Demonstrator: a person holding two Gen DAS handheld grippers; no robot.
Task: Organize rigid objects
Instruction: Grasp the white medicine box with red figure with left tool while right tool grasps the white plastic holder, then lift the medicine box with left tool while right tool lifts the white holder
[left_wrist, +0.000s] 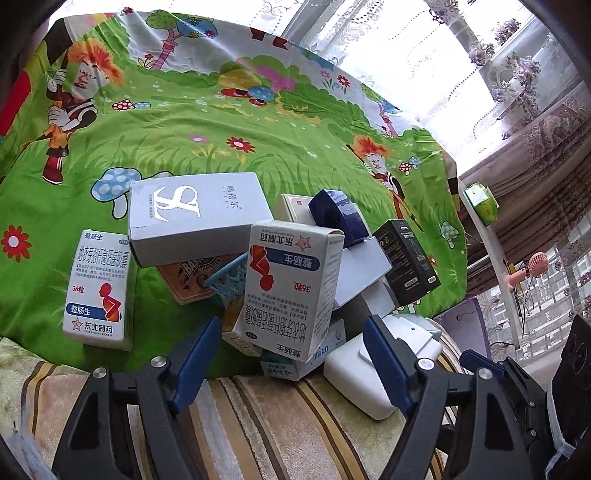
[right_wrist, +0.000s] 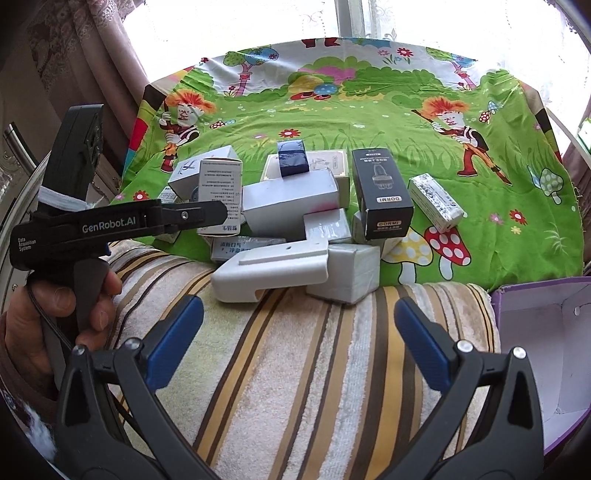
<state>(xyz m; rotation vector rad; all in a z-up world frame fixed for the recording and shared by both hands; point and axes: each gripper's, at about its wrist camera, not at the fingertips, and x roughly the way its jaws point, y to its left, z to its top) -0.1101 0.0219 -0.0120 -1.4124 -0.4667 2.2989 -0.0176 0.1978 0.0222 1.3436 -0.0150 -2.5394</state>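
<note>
Boxes (right_wrist: 291, 206) crowd mid-frame at the green sheet's (right_wrist: 369, 110) near edge; striped towel (right_wrist: 295, 369) lies bare below. Left gripper (left_wrist: 291, 354) and right gripper (right_wrist: 299, 325) gape wide, holding nothing.

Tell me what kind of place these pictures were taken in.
Probably a room in a home, by a window. A cartoon-print sheet and a striped towel cover the surface holding the boxes, and lace curtains hang behind it.

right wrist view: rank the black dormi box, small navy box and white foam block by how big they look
1. white foam block, though it lies nearest the camera, so partly nearness
2. black DORMI box
3. small navy box, farthest back
</note>
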